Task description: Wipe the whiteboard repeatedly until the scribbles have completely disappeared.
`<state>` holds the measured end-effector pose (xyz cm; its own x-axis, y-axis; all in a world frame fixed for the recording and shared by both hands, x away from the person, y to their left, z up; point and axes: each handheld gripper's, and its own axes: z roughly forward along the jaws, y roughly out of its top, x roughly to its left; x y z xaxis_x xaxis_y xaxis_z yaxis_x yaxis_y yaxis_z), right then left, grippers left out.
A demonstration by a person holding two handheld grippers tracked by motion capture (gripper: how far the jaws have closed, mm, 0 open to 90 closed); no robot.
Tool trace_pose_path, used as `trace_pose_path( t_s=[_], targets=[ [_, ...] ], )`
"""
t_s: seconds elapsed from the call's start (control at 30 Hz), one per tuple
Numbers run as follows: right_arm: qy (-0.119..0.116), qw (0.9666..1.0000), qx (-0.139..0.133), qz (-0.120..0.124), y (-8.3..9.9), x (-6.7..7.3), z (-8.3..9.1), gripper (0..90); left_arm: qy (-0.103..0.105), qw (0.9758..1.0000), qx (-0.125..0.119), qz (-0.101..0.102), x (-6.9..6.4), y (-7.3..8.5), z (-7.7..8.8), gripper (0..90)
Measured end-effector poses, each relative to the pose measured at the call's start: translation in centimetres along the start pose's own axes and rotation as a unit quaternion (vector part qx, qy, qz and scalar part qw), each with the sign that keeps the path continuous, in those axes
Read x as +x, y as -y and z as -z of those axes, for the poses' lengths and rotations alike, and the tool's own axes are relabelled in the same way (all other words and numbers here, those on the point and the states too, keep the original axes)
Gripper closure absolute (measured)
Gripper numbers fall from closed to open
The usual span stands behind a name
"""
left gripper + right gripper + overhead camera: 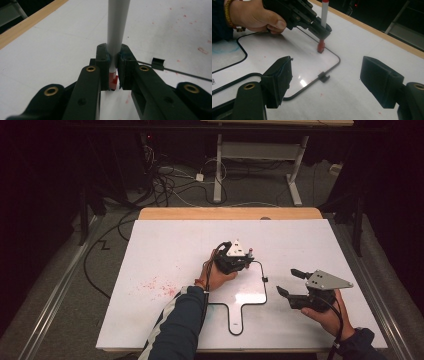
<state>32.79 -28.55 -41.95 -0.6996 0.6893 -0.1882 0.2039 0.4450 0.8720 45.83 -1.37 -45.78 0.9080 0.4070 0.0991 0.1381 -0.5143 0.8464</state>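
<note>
Your white worktop [165, 250] carries a small black-rimmed whiteboard [247, 295] near its front edge, handle toward you. Red smudges [157, 287] lie on the worktop toward its left edge. Your right gripper [287, 282] hovers off the whiteboard's right side, jaws spread wide with nothing between them. Your left gripper [246, 257] sits at the whiteboard's far right corner, jaws pinched on a marker [323, 22] held upright, its red tip down at the board surface just inside the rim.
</note>
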Motion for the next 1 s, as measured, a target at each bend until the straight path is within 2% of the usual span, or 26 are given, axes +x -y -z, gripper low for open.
trace_pose_path(
  t_s=[0.1, 0.17, 0.2, 0.23, 0.3, 0.37, 0.4, 0.5, 0.57, 0.6, 0.83, 0.93, 1.0],
  targets=[
    [0.001, 1.0000, -0.001, 0.001, -0.1, 0.0, 0.1, 26.1, -0.004, 0.9999, 0.011, -0.011, 0.1, 0.4, 0.9, 79.0],
    [0.001, 1.0000, -0.003, 0.001, -0.1, 0.0, 0.2, 26.1, -0.009, 0.9999, 0.009, -0.003, 0.6, 1.5, 2.4, 79.0],
    [0.001, 1.0000, -0.003, 0.001, -0.1, 0.0, 0.2, 26.1, -0.009, 0.9999, 0.009, -0.003, 0.6, 1.5, 2.4, 79.0],
    [0.003, 1.0000, -0.003, 0.000, -0.1, 0.0, 0.2, 26.1, -0.020, 0.9997, 0.008, 0.007, 1.0, 2.4, 3.5, 79.0],
    [0.002, 1.0000, -0.002, 0.000, 0.0, -0.1, 0.2, 26.0, -0.023, 0.9996, 0.009, 0.010, 1.3, 2.8, 4.1, 79.0],
    [0.003, 1.0000, -0.001, 0.000, 0.0, 0.0, 0.1, 26.1, -0.034, 0.9991, 0.010, 0.022, 1.8, 3.9, 5.6, 79.0],
    [0.002, 1.0000, -0.001, 0.000, -0.1, 0.0, 0.1, 26.1, -0.034, 0.9991, 0.010, 0.022, 1.8, 3.9, 5.6, 79.0],
    [0.002, 1.0000, -0.002, 0.003, -0.2, 0.1, 0.1, 26.0, -0.041, 0.9989, 0.007, 0.019, 1.8, 5.0, 7.1, 79.0],
    [0.003, 1.0000, -0.001, 0.002, -0.2, 0.1, 0.0, 26.0, -0.040, 0.9992, 0.001, 0.007, 1.9, 5.3, 7.7, 78.9],
    [0.002, 1.0000, -0.002, 0.001, -0.2, 0.1, 0.0, 26.0, -0.050, 0.9984, 0.014, 0.023, 1.7, 5.6, 8.1, 78.9],
    [0.002, 1.0000, -0.001, 0.002, -0.2, 0.1, 0.1, 26.1, -0.060, 0.9978, 0.016, 0.021, 1.5, 6.4, 9.3, 78.9],
    [0.001, 1.0000, -0.002, 0.000, -0.2, 0.1, 0.1, 26.1, -0.063, 0.9978, 0.014, 0.017, 1.4, 6.2, 9.1, 78.9],
    [0.001, 1.0000, -0.001, 0.002, -0.2, 0.1, 0.0, 26.1, -0.058, 0.9981, 0.007, 0.021, 1.5, 5.9, 8.5, 79.0]
  ],
)
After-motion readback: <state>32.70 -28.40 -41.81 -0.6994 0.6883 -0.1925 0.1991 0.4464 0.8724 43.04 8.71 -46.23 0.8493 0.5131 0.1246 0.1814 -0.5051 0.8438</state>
